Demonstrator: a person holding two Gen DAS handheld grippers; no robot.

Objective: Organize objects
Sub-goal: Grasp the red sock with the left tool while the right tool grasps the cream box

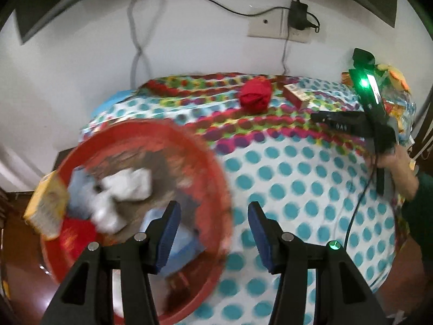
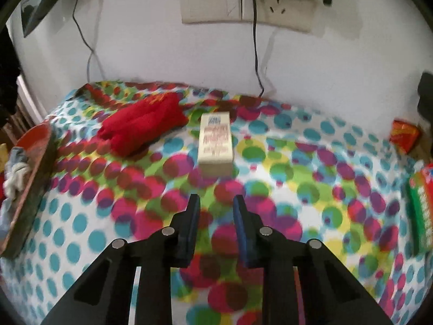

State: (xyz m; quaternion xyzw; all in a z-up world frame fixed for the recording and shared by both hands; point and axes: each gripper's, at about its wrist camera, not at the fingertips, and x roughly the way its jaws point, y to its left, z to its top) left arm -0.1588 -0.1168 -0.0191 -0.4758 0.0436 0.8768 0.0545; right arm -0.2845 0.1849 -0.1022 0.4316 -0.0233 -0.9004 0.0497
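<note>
A cream box with red print (image 2: 215, 140) lies on the spotted tablecloth (image 2: 297, 189), just ahead of my right gripper (image 2: 215, 203). Its jaws stand a narrow gap apart and nothing is between them. Left of the box lies a red cloth bundle (image 2: 140, 124). My left gripper (image 1: 213, 211) is open and empty, hovering over the right rim of a red basin (image 1: 151, 132). The basin holds white cloth (image 1: 121, 189) and blue items; a yellow box (image 1: 46, 205) leans on its left rim. In the left wrist view the right gripper (image 1: 316, 116) points toward the box (image 1: 297, 94) and the red bundle (image 1: 255, 96).
Snack packets (image 2: 404, 135) and a green and red pack (image 2: 420, 211) sit at the table's right edge. The wall behind carries sockets (image 2: 243, 2) with a plugged charger and hanging cables. The basin (image 2: 29, 178) stands at the table's left end. A hand (image 1: 403, 170) holds the right gripper.
</note>
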